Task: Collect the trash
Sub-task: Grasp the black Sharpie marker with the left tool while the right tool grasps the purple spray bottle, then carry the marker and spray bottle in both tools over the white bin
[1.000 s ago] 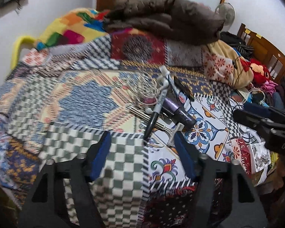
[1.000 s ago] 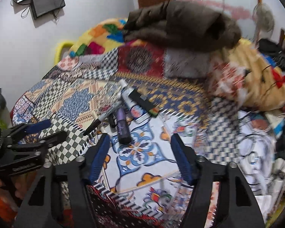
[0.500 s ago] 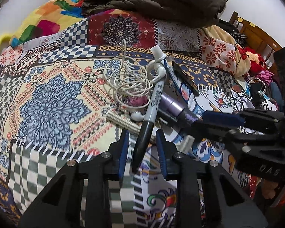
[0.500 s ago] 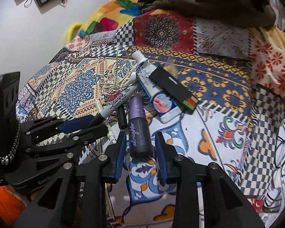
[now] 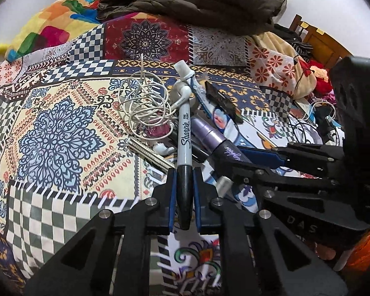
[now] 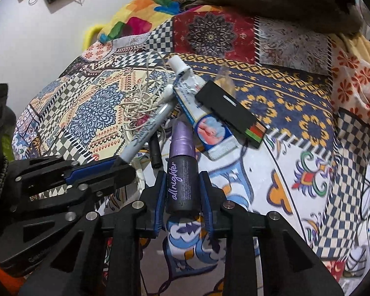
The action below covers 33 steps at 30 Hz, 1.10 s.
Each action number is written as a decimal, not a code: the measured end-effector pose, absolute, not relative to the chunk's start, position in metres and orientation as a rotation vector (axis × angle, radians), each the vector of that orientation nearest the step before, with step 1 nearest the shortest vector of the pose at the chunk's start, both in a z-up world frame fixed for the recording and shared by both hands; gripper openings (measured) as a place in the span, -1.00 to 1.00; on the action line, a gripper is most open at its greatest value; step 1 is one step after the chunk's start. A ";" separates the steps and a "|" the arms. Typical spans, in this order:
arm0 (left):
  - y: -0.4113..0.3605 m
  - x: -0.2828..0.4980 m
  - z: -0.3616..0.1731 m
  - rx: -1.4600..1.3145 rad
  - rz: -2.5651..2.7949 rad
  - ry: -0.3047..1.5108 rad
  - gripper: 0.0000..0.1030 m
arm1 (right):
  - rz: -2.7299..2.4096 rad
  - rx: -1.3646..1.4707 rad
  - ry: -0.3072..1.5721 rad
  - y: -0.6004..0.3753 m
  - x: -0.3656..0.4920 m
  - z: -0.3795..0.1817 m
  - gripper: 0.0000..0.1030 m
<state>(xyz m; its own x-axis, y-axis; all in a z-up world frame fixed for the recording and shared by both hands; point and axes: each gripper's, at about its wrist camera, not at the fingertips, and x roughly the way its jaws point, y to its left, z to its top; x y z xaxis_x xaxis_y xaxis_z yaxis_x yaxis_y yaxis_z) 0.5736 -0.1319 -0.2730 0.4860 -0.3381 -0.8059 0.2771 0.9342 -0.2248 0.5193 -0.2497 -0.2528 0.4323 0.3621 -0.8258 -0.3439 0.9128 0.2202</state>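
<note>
The left tongs (image 5: 184, 192) are clamped on the black cap end of a Sharpie marker (image 5: 184, 133), blue pads pressed against both sides of it. The marker's grey barrel runs away from the tongs over the heap, its far end by a tangle of white earphone cable (image 5: 145, 106). The jaws have just been closing, and the marker sits between them.

The right tongs (image 6: 183, 197) grip the dark lower half of a purple setting-spray bottle (image 6: 182, 170) lettered "all nighter". Its lilac cap points away toward the pile. These jaws have also just been closing, with the bottle between them and the pads touching its sides.

Both items belong to 1 small heap lying on a patchwork bedspread (image 5: 56, 138) on the bed. In the right wrist view a squeezed white-and-blue tube (image 6: 199, 113) with a white cap lies just beyond the bottle, and a flat black rectangular case (image 6: 230, 113) with a red and green end rests across it. A short black cylinder (image 6: 155, 154) lies between marker and bottle. In the left wrist view a thin pale ridged strip (image 5: 149, 154), too small to tell what it is, lies left of the marker.

The 2 tongs are close side by side, each showing in the other's camera. A brown padded jacket (image 5: 197, 0) is piled at the far end of the bed, beside a multicoloured blanket (image 5: 49, 27).
</note>
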 end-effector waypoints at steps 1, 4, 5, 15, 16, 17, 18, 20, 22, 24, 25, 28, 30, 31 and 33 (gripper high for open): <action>-0.132 0.571 -0.272 -0.076 -0.379 0.999 -0.78 | 0.437 0.027 1.037 -0.252 0.517 -0.253 -0.54; -0.132 0.562 -0.267 -0.083 -0.390 1.009 -0.78 | 0.423 0.049 1.052 -0.259 0.508 -0.251 -0.54; -0.133 0.559 -0.265 -0.075 -0.387 1.010 -0.78 | 0.418 0.054 1.053 -0.261 0.505 -0.249 -0.54; -0.127 0.515 -0.221 -0.081 -0.368 0.973 -0.78 | 0.377 0.054 0.979 -0.271 0.467 -0.200 -0.54; -0.126 0.511 -0.215 -0.082 -0.364 0.965 -0.78 | 0.376 0.051 0.970 -0.271 0.464 -0.195 -0.54; -0.125 0.506 -0.208 -0.084 -0.358 0.954 -0.78 | 0.375 0.048 0.955 -0.270 0.459 -0.186 -0.54; -0.122 0.499 -0.199 -0.087 -0.351 0.941 -0.78 | 0.375 0.046 0.940 -0.269 0.454 -0.179 -0.54; -0.119 0.489 -0.186 -0.089 -0.341 0.921 -0.78 | 0.375 0.038 0.909 -0.267 0.444 -0.164 -0.54; -0.112 0.475 -0.168 -0.093 -0.328 0.893 -0.78 | 0.375 0.032 0.873 -0.264 0.433 -0.148 -0.54; -0.105 0.462 -0.153 -0.090 -0.310 0.865 -0.78 | 0.380 0.021 0.844 -0.261 0.422 -0.134 -0.54; -0.103 0.456 -0.147 -0.090 -0.303 0.852 -0.78 | 0.385 0.019 0.831 -0.260 0.415 -0.126 -0.54; -0.090 0.433 -0.126 -0.096 -0.277 0.812 -0.78 | 0.394 0.010 0.795 -0.252 0.398 -0.108 -0.54; -0.080 0.416 -0.112 -0.101 -0.258 0.787 -0.78 | 0.405 0.008 0.769 -0.246 0.383 -0.096 -0.54; -0.076 0.409 -0.107 -0.104 -0.251 0.777 -0.78 | 0.410 0.007 0.759 -0.242 0.376 -0.090 -0.54; -0.066 0.391 -0.094 -0.106 -0.229 0.752 -0.78 | 0.421 0.000 0.737 -0.235 0.362 -0.080 -0.54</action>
